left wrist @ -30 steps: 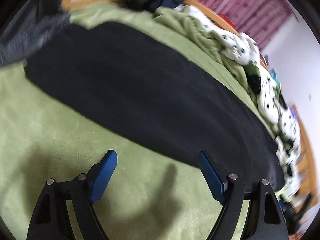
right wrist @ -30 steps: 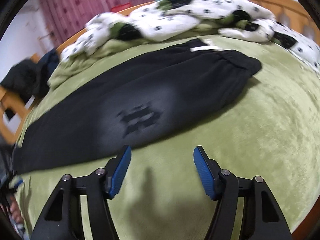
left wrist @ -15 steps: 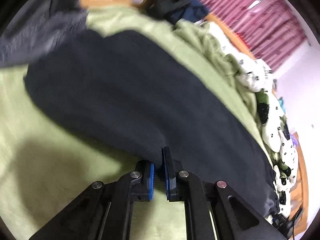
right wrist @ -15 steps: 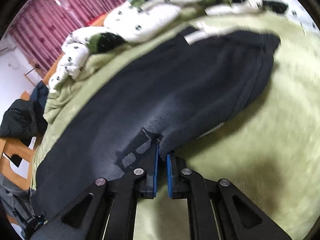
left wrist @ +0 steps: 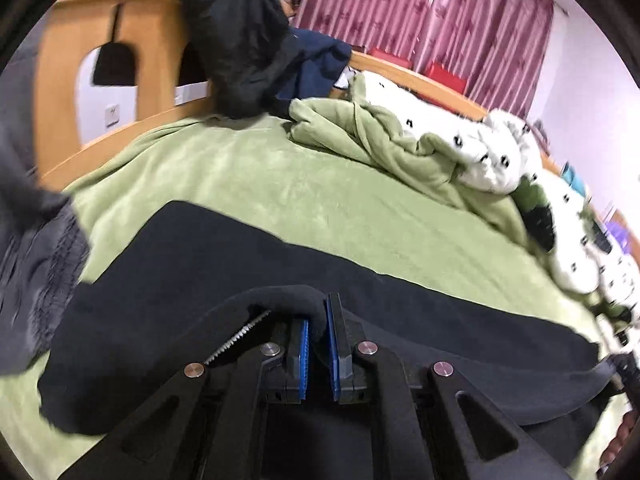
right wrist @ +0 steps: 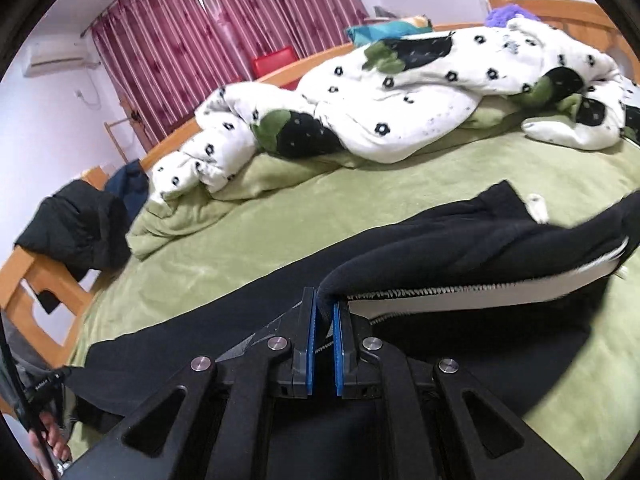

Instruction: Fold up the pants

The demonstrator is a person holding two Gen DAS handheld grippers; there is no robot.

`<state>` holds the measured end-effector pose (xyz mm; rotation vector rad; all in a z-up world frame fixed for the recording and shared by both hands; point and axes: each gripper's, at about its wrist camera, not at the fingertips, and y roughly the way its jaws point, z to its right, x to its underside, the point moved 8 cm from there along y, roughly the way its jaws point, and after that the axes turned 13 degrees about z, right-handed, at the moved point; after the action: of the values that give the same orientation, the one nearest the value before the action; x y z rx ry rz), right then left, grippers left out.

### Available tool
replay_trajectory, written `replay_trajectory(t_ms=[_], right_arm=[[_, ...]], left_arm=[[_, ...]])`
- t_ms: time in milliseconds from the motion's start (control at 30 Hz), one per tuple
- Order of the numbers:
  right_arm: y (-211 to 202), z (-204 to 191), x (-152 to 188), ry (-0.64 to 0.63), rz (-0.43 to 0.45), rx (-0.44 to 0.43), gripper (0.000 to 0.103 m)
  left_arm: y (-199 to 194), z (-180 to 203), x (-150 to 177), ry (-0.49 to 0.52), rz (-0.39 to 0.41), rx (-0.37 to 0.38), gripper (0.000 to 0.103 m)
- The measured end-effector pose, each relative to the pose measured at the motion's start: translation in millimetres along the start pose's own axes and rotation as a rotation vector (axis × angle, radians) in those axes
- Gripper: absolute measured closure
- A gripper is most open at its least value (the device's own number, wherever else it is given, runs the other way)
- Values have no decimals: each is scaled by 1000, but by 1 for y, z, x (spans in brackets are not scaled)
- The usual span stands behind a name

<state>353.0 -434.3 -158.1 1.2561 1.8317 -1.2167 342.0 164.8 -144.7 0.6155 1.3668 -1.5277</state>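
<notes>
Both grippers, your left gripper (left wrist: 317, 330) and right gripper (right wrist: 324, 312), clench the black pants' (left wrist: 168, 280) near edge, lifted off the green bedspread (left wrist: 248, 168).

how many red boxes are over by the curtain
2: in the left wrist view, one red box sits just behind the wooden bed rail below the maroon curtain, the other right of it; more may be hidden.

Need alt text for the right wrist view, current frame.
The right gripper, shut, pinches a raised edge of the black pants above a green bedspread, baring their white inner lining. Behind lie a rumpled white flower-print duvet, a wooden bed frame and maroon curtains.
</notes>
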Motion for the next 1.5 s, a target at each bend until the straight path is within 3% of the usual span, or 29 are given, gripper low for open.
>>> replay_trajectory(t_ms=[167,300,367,433,467,533,567,733,833,933,1067,1233,1300,1333,1367,1433,1467,1500], right_arm=[[58,-2,16,-83,-36,68,96],[96,8,31,-30,-100,103,92],[112,13,42,-10,-183,113,86],[101,12,40,-26,-179,104,82],[91,10,39,-34,-178,96,69],[62,7,39,-49,-171,69,46],[48,7,40,-61,-165,67,44],[-25,27,61,-115,-156,95,44],[-58,57,78,-39,-152,119,42],[-69,85,96,36,-191,124,42],[-63,100,110,88,-240,118,42],[-45,101,100,99,-175,89,40],[-24,106,94,144,-172,96,40],[-12,108,90,166,-169,102,40],[-2,111,84,172,-159,108,42],[13,117,77,153,-153,156,65],[16,119,75,157,-147,156,83],[16,120,74,179,-144,143,88]], left_arm=[[48,12,2,3,-16,-60,94],[81,8,12,5,-72,-97,90],[87,9,18,38,-137,-94,72],[74,10,21,47,-144,-83,62],[62,10,23,44,-133,-72,48],[33,12,28,27,-108,-35,32],[14,11,35,10,-99,-11,32],[-46,0,84,-32,-208,44,32],[-79,-17,122,-138,-246,73,32],[-85,-22,149,-237,-287,120,32],[-67,-28,141,-257,-242,133,32],[-33,-36,123,-379,-191,167,34],[-18,-36,115,-366,-188,156,45],[-8,-37,111,-359,-192,140,56],[-2,-40,109,-365,-195,128,71],[7,-51,107,-404,-190,87,87],[7,-52,106,-414,-189,95,89],[2,-50,105,-395,-179,91,91]])
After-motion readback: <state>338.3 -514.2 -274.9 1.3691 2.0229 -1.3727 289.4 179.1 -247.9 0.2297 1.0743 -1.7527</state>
